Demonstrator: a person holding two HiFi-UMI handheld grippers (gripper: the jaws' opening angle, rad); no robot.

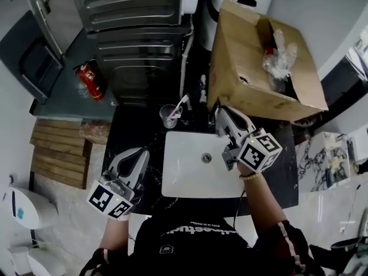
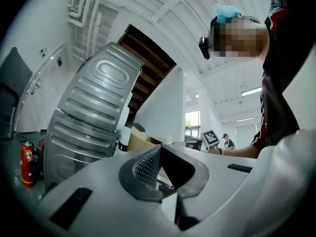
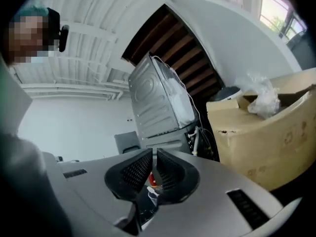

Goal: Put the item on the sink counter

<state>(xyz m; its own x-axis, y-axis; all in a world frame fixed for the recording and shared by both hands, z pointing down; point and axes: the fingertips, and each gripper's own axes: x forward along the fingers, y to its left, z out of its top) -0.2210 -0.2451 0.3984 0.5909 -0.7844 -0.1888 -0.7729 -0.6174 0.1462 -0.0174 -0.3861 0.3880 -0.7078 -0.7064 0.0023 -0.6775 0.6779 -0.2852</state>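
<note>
A white sink basin [image 1: 185, 180] is set in a black counter [image 1: 137, 130]. On the counter behind the basin stands a clear cup with a toothbrush [image 1: 170, 115]. My right gripper [image 1: 220, 115] hovers over the basin's far right corner, close to an open cardboard box [image 1: 253, 68]. Its jaws are almost together with only a thin slit, and nothing is between them [image 3: 154, 154]. My left gripper [image 1: 141, 153] hangs at the basin's left edge, shut and empty [image 2: 160, 149]. Crumpled clear plastic packaging [image 1: 280, 59] lies in the box.
A ribbed grey metal appliance [image 1: 132, 16] stands behind the counter. A red fire extinguisher [image 1: 91, 79] lies on the dark floor at the left, beside wooden slats [image 1: 57, 154]. A white toilet [image 1: 23, 209] is at lower left. The person's torso fills the near edge.
</note>
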